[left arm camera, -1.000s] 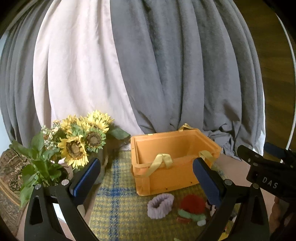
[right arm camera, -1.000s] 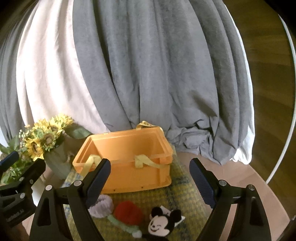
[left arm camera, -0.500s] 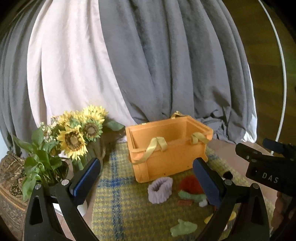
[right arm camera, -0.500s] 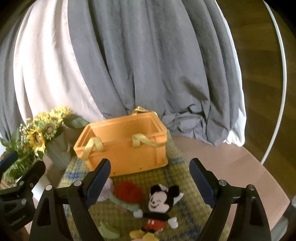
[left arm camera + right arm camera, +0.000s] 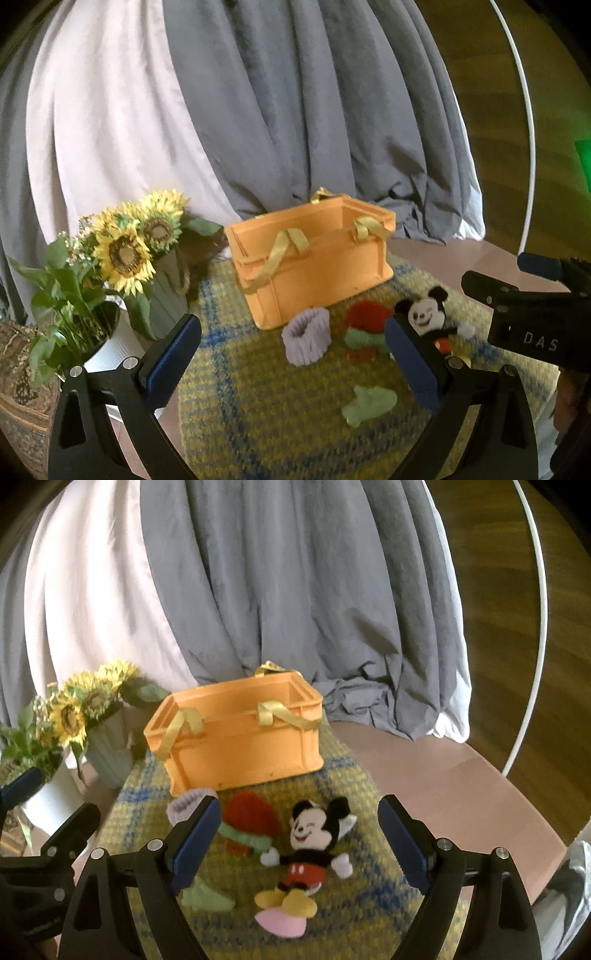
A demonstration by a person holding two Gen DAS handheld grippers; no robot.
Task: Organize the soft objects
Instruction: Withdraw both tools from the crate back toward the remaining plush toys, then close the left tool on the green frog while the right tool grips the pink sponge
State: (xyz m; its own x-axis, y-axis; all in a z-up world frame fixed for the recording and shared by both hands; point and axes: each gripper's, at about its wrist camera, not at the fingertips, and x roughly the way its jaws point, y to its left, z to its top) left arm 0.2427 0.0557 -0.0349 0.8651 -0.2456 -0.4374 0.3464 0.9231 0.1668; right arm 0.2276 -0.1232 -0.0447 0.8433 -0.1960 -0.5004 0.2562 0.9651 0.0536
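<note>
An orange crate [image 5: 314, 254] with yellow strap handles stands on a yellow-and-blue plaid mat [image 5: 258, 398]; it also shows in the right wrist view [image 5: 240, 731]. In front of it lie a lilac knitted cuff [image 5: 307, 341], a red-and-green knitted piece [image 5: 251, 819], a Mickey Mouse plush [image 5: 314, 845], a pale green mitten [image 5: 369, 404] and a pink soft piece [image 5: 282, 923]. My left gripper [image 5: 291, 362] is open and empty above the mat. My right gripper [image 5: 299, 843] is open and empty, with the plush between its fingers' line of sight.
A vase of sunflowers [image 5: 136, 243] and a white pot with a green plant [image 5: 66, 317] stand left of the crate. Grey and white draped cloth [image 5: 258, 110] hangs behind. The round table's bare wood [image 5: 461, 797] extends right of the mat.
Both grippers have pulled back and tilted down, so more of the mat shows: the plush, green mitten and pink piece have come into view. Nothing was grasped.
</note>
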